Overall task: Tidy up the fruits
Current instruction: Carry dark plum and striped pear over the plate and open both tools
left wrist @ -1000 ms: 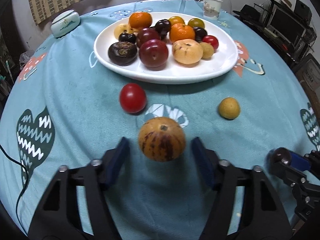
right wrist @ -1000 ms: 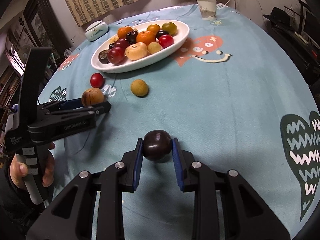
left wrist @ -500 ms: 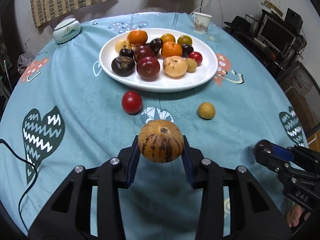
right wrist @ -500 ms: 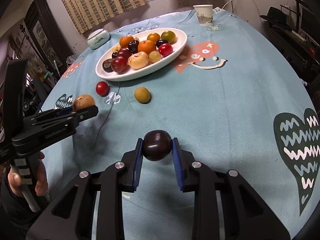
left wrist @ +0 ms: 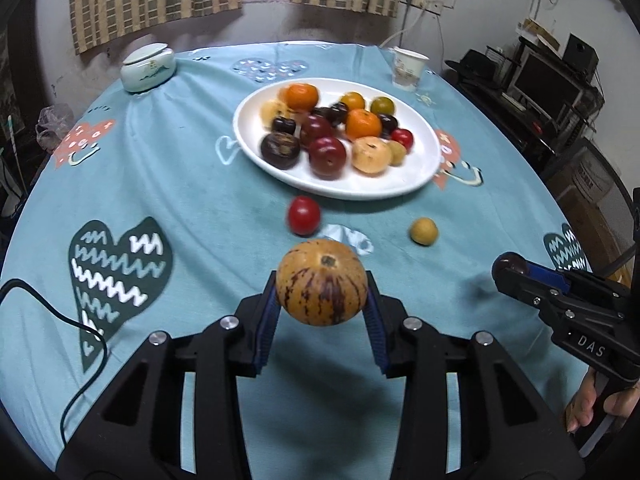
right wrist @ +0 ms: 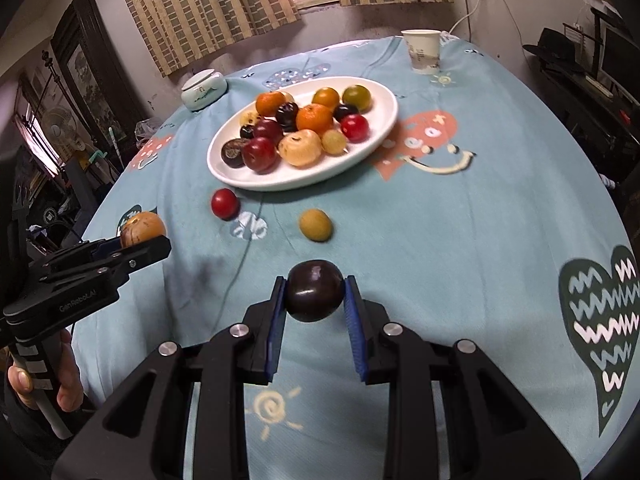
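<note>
We see the left tool (left wrist: 322, 308) pinching a striped yellow-brown fruit (left wrist: 321, 282) between its two blue pads; the fruit sits right at the fingertips, its stem end tilted up toward the camera, clear of the worktop (left wrist: 192, 184) with a shadow on the cloth beneath it; the right tool (right wrist: 314, 300) is pressed onto a dark plum (right wrist: 315, 290), which fills the narrow gap between its pads and also hangs above the cloth; from the right wrist view the left tool shows at the left edge, held by a hand (right wrist: 40, 384), with the striped fruit at its tip; from the left wrist view the right tool shows at the right edge with the plum at its tip. Ahead of both tools we find two loose fruits lying on the blue cloth: a red tomato (left wrist: 304, 215) just before the plate, and a small yellow fruit (left wrist: 423, 231) to its right, apart from it; beyond them stands the white plate (left wrist: 400, 184), piled with oranges, red and dark plums and pale yellow fruits; a paper cup (left wrist: 407, 68) stands behind the plate at the right, and a lidded ceramic jar (left wrist: 148, 67) at the far left of the worktop.
</note>
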Demonstrator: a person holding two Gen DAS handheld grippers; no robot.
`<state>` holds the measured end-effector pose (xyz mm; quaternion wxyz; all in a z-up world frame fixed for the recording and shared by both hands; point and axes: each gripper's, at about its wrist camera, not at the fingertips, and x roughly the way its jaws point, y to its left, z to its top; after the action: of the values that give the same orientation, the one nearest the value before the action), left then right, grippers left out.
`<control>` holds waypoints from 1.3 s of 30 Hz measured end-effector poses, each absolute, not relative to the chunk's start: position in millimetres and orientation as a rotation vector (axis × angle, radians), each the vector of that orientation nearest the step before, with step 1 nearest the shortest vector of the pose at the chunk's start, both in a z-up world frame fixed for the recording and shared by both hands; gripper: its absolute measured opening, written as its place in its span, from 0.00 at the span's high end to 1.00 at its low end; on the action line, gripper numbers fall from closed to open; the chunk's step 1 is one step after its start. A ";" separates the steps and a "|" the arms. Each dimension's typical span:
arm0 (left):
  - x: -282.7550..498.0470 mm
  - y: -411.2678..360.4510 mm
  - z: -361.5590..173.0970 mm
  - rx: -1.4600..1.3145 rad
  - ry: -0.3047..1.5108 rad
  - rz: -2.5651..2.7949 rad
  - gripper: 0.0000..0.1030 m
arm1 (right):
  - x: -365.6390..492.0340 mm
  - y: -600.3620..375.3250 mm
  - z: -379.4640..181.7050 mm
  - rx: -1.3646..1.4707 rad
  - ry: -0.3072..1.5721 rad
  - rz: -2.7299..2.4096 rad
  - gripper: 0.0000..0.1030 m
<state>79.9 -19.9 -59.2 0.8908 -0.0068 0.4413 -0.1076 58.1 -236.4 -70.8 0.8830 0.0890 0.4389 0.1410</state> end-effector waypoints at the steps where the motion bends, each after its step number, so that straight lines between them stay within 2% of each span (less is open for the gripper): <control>1: 81.8 -15.5 -58.3 -0.018 0.916 -0.219 0.61 | 60.3 -233.7 -69.9 0.183 0.915 0.296 0.72; 8: 106.1 -0.2 -45.6 -0.017 0.921 -0.215 0.61 | 86.4 -209.5 -56.3 0.120 0.912 0.320 0.72; 16: 211.7 -23.8 -11.9 -0.006 0.946 -0.235 0.61 | 163.3 -190.6 -17.0 0.075 0.813 0.362 0.72; 22: 280.6 -38.0 -32.4 -0.016 1.021 -0.209 0.61 | 217.6 -191.8 -41.8 0.067 0.895 0.377 0.72; 32: 310.6 -39.7 -51.2 -0.032 1.056 -0.205 0.60 | 239.7 -170.7 -59.6 0.028 0.924 0.452 0.72; 35: 311.9 -40.8 -49.8 -0.018 1.046 -0.202 0.51 | 243.8 -167.2 -63.6 0.025 0.928 0.439 0.72; 37: 310.2 -40.5 -44.7 -0.011 1.023 -0.193 0.39 | 244.5 -163.6 -63.1 0.007 0.912 0.420 0.72; 39: 307.4 -36.5 -37.5 -0.017 1.001 -0.187 0.37 | 245.3 -160.5 -63.9 -0.029 0.919 0.397 0.72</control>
<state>307.4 -36.5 -37.5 0.8732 -0.0079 0.4790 -0.0893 245.3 -160.5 -63.9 0.8773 -0.0138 0.4403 0.1902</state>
